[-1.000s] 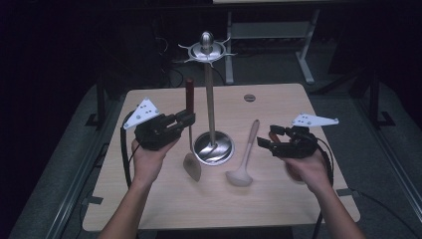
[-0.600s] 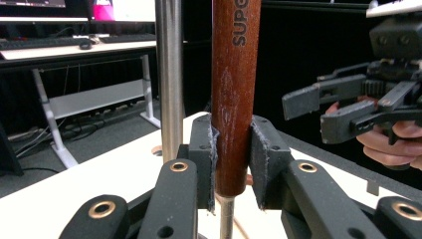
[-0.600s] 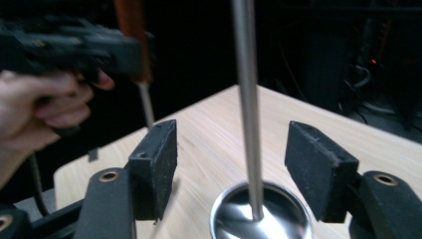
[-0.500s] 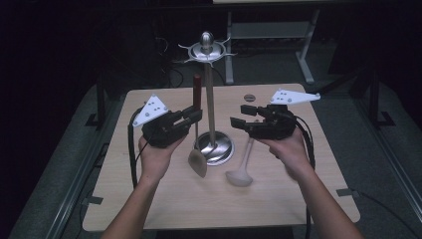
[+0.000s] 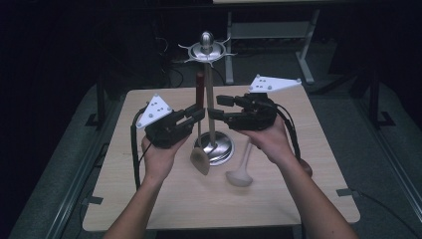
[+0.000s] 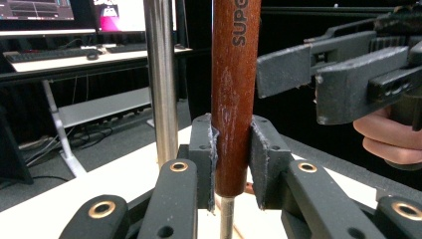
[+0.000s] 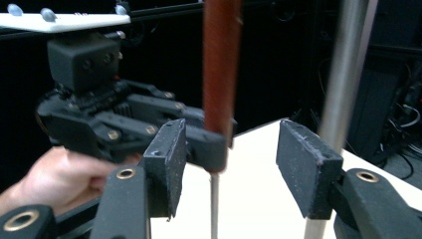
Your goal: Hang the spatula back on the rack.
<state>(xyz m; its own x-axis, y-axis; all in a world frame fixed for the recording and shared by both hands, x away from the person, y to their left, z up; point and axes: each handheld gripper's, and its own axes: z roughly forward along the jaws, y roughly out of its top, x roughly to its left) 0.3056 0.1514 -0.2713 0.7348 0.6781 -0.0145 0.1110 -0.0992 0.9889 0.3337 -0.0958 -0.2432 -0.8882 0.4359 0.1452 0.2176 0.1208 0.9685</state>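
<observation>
Above the bench (image 5: 164, 199), left claw (image 5: 200, 112) grips an upright wooden-handled spoon (image 6: 234, 94) beside the stand pole (image 5: 211, 107); right claw (image 5: 213, 106), open and just closing, could knock it askew.

— What do we see between our right gripper (image 7: 226, 164)'s fingers (image 7: 171, 159)?
— A red-brown handle (image 7: 220, 64), upright, untouched; they've just been closing. The left gripper (image 7: 124, 124) clamps it; a steel pole (image 7: 343, 74) rises right, above the pale surface (image 7: 249, 199).

Spoon (image 5: 200, 127) w/ red-brown wood handle, metal bowl, held upright beside stand pole (image 5: 211, 107).
</observation>
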